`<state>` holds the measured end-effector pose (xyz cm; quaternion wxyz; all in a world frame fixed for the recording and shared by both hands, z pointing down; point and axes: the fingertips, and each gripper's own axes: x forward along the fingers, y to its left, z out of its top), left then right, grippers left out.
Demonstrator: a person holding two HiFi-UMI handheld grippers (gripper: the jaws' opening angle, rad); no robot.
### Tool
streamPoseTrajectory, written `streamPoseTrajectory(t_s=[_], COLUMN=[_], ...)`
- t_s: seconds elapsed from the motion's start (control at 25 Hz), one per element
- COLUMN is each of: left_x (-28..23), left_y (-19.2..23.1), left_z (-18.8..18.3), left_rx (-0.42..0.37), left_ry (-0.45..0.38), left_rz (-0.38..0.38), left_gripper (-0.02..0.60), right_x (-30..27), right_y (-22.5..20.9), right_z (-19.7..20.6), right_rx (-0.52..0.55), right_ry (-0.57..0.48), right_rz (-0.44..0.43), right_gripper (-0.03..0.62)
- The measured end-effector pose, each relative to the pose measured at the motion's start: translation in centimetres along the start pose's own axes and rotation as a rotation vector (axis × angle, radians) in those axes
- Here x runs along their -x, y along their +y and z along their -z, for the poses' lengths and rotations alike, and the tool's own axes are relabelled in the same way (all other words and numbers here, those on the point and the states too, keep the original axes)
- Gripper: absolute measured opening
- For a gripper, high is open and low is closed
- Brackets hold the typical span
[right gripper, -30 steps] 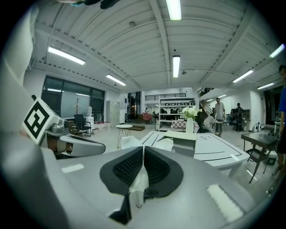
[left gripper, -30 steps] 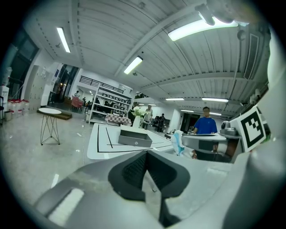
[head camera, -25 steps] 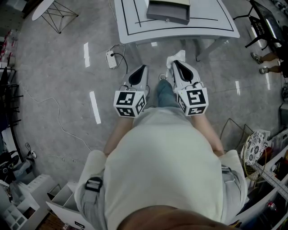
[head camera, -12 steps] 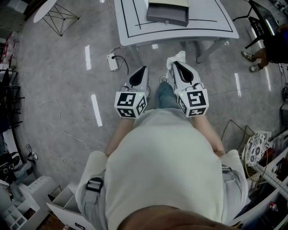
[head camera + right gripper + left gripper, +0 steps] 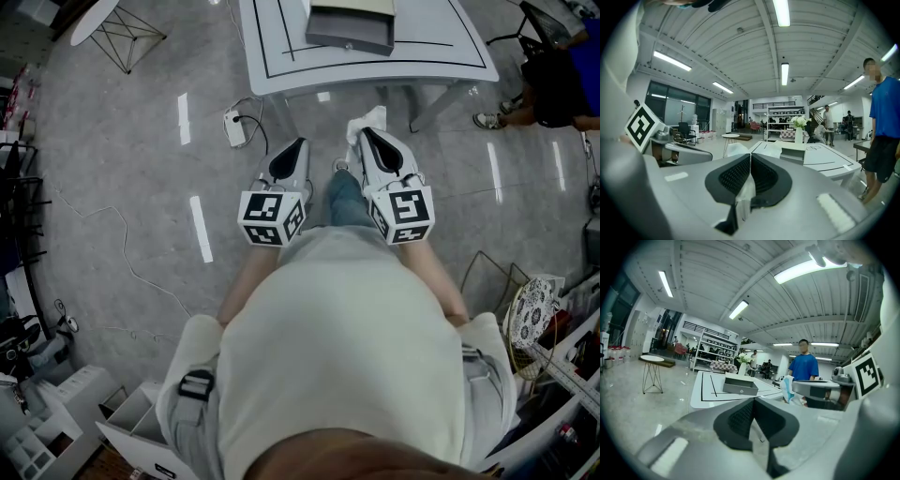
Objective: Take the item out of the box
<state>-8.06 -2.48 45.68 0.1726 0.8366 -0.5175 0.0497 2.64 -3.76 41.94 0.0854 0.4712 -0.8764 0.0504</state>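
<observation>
- We see the left gripper [image 5: 753, 401] with its two dark, ribbed pads closed against each other at the tips; nothing sits between them.
- The right gripper [image 5: 749, 160] is clamped on the white item [image 5: 744, 193], a thin, soft, crumpled sheet pinched between its ribbed pads and hanging down below them.
- In the head view that item pokes out as a rumpled white tuft at the right gripper's tip, just above centre of the frame, over the floor [image 5: 141, 187] and just short of the table's near edge. From the left gripper view it shows a pale blue part on one side.
- The box [image 5: 349, 25] is a low grey rectangular tray with a cream inner edge. It rests on the table [image 5: 441, 37] at the top centre of the head view, well apart from both grippers.
- The table is a smooth white slab with rounded corners and a thin black line drawn as a rectangle on its top.
- The floor is glossy grey, mottled like stone, with bright streaks of reflected light.
- Both grippers have smooth pale-grey shells and a cube with black-and-white square markers at the rear.
- A person in a blue shirt [image 5: 881, 105] stands at the right edge of the right gripper view.
</observation>
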Motion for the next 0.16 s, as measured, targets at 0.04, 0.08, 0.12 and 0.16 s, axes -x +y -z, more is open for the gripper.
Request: streamPoseTrajectory(t_s=[0.04, 0.08, 0.12, 0.16], left_x=[-0.01, 0.01, 0.03, 0.06], left_y=[-0.06, -0.13, -0.19, -0.25], left_z=[-0.01, -0.01, -0.01, 0.0], left_rx=[0.0, 0.0, 0.0, 0.0], left_ry=[0.0, 0.0, 0.0, 0.001], left_rz=[0.001, 0.003, 0.004, 0.004], left_gripper=[0.0, 0.0, 0.0, 0.0], right_x=[0.02, 0.06, 0.09, 0.13], right_y=[-0.01, -0.01, -0.01, -0.01], right_z=[0.0, -0.01, -0.02, -0.04], right_rx=[0.0, 0.001, 0.002, 0.003], right_ry=[0.0, 0.0, -0.001, -0.001], right_rz=[0.0, 0.0, 0.001, 0.001], right_gripper=[0.006, 0.006, 0.006, 0.006])
